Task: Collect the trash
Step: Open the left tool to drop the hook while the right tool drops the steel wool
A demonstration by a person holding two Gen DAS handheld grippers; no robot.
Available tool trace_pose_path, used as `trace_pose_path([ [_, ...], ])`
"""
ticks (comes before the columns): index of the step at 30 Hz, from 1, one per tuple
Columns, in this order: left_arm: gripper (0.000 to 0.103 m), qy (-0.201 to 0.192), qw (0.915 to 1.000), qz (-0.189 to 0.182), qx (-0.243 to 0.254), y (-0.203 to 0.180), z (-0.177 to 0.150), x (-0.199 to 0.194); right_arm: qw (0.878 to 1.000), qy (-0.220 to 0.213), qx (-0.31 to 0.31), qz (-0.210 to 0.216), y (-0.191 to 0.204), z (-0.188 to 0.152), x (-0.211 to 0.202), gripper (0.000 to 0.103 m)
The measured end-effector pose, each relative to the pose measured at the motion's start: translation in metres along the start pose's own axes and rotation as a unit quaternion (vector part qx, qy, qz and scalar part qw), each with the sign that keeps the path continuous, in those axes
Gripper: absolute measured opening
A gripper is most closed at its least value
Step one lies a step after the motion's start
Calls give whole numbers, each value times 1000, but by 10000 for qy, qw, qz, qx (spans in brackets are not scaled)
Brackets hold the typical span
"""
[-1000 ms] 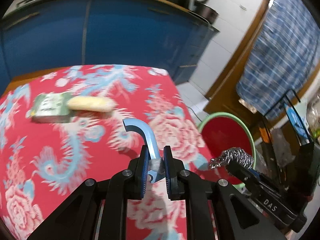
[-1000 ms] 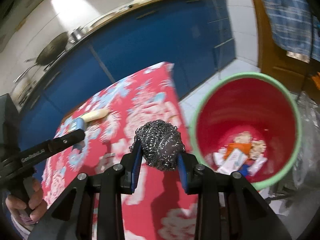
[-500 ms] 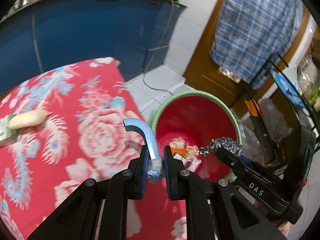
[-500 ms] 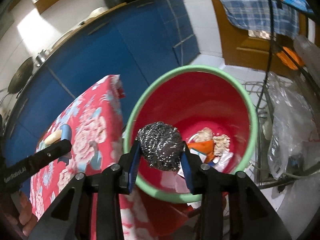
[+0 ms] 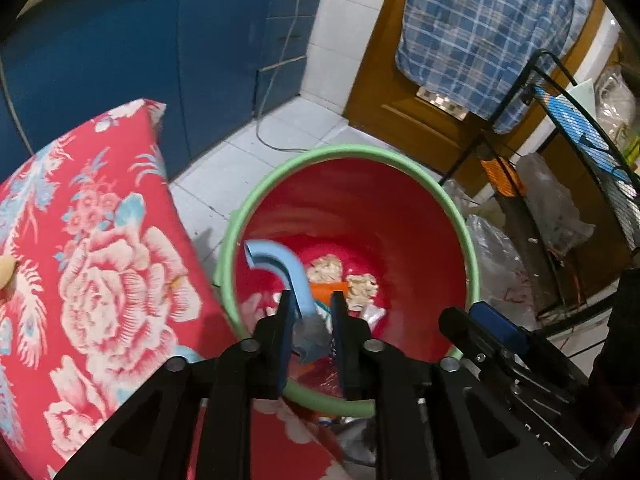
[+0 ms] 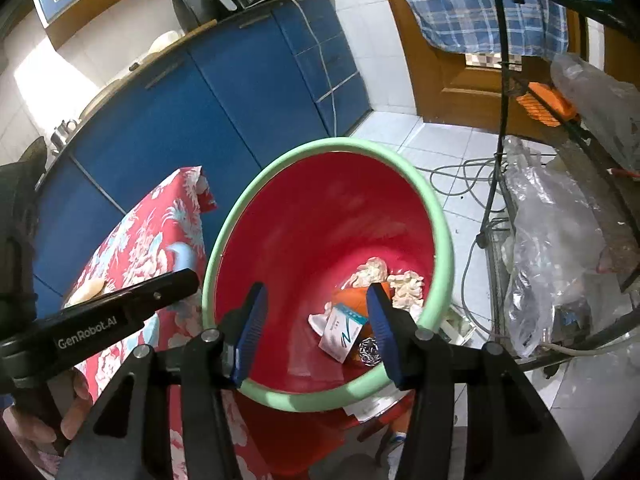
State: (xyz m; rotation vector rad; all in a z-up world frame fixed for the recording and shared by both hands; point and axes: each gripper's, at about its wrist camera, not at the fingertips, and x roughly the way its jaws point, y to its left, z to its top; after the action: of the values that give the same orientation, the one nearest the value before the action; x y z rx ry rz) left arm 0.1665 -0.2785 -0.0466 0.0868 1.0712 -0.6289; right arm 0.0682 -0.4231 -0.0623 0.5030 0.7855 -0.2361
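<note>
A red bin with a green rim point(image 5: 348, 151) point(image 6: 320, 145) stands on the floor beside the table and holds several pieces of trash. My left gripper point(image 5: 310, 312) is shut on a curved blue plastic piece point(image 5: 280, 264) and holds it over the bin's near edge. My right gripper point(image 6: 316, 312) is open and empty above the bin. The steel wool ball point(image 6: 369, 353) lies at the bottom of the bin, next to a white carton point(image 6: 340, 334).
The table with a red floral cloth point(image 5: 100, 280) point(image 6: 152, 240) is to the left of the bin. A pale object point(image 6: 94, 286) lies on it. Blue cabinets point(image 5: 140, 60) stand behind. A black wire rack with plastic bags point(image 6: 560, 220) stands to the right.
Both grippers moved from the table to over the bin. My right gripper opened and the steel wool dropped into the bin. The left still holds the blue piece.
</note>
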Motion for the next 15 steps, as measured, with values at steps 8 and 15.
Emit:
trace_pose_path([
  [8,45,-117,9999,-69,66,0,-6,-8,9999,19,82,96,-1,-3,-1,54],
  [15,45,-127,9996,-13,-249,23,-16,-17,9998,55,49,179,6,-6,-1,54],
])
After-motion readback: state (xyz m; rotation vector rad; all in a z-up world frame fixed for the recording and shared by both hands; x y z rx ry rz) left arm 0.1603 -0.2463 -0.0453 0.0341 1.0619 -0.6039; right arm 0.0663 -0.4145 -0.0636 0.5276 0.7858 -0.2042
